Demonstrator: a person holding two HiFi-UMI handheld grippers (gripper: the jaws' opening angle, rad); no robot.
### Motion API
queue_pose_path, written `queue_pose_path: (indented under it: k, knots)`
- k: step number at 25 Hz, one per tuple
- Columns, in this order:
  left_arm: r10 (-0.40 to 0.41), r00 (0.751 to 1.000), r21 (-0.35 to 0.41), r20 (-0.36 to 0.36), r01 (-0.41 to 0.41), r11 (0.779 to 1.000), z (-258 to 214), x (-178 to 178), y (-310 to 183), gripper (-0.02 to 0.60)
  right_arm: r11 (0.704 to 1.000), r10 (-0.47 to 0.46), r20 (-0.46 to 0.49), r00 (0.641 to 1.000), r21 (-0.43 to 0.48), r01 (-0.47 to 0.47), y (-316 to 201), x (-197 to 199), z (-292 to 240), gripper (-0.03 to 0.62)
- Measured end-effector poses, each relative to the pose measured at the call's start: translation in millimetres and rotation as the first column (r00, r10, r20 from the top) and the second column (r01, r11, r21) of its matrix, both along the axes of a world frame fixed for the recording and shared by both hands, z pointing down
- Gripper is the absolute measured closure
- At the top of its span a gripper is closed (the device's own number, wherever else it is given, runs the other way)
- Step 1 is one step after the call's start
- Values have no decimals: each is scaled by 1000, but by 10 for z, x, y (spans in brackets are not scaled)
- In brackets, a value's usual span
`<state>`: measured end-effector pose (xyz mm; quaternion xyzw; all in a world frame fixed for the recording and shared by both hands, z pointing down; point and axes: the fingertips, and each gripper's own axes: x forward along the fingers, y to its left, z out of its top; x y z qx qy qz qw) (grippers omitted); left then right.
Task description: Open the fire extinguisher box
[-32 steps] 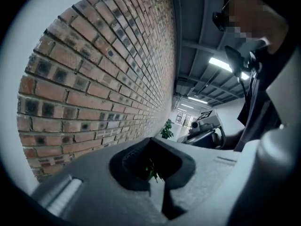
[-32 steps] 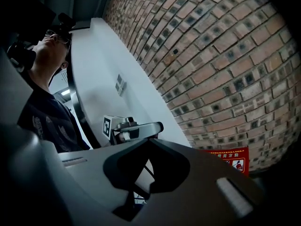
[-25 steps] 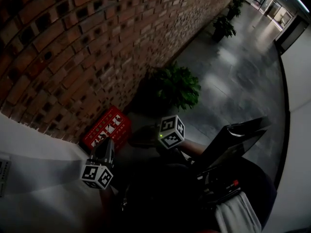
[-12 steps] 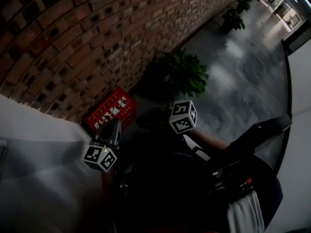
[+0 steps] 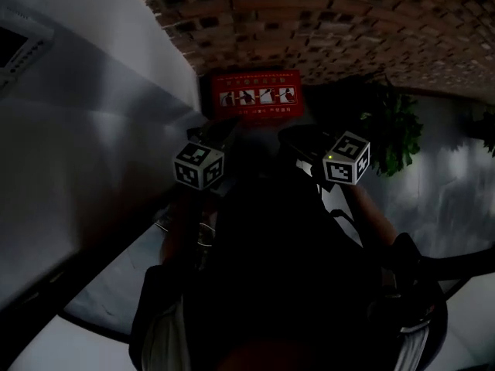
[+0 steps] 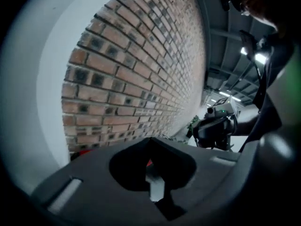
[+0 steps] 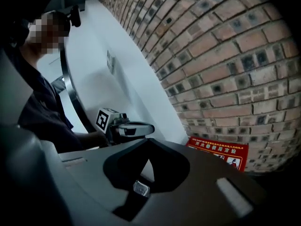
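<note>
Near the red fire extinguisher box [image 5: 257, 95], left claw [image 5: 219, 132] and right claw [image 5: 296, 139], both closed tight on nothing.

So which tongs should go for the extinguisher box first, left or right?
Left, probably. The left tongs point straight at the red fire extinguisher box: red shows right behind their shut tips. In the right gripper view the box sits off to the right of the right tongs. Both shut, empty.

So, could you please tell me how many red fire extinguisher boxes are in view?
1. The red fire extinguisher box stands at the foot of the brick wall, beside the white wall. The dim light could hide others.
</note>
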<state>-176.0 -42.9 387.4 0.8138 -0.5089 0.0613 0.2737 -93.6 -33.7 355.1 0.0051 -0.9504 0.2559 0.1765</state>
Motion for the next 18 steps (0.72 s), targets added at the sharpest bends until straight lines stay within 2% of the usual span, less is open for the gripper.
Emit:
queue_pose_path:
  k: [3,6,8,13,18]
  knots:
    - [-96,995,-82,-15,94,992,342,-37,20,578,998,-65,-94,993,2,65,-41,22,411,592]
    - [-193,979,-146,-64,182,972,527,-83,-69,578,993,-110,-140,984,17,114,-132,-19,780,592]
    - [-247,966,-169,-72,232,958,661,-116,-180,578,989,-130,-167,977,42,139,-219,-26,1090,592]
    - [-320,947,-216,17,316,924,1198,-116,-422,578,989,-118,-241,963,58,136,-430,38,1842,592]
    - [-426,903,-274,61,426,862,1721,-197,-559,578,995,-88,-314,945,25,101,-570,76,2556,592]
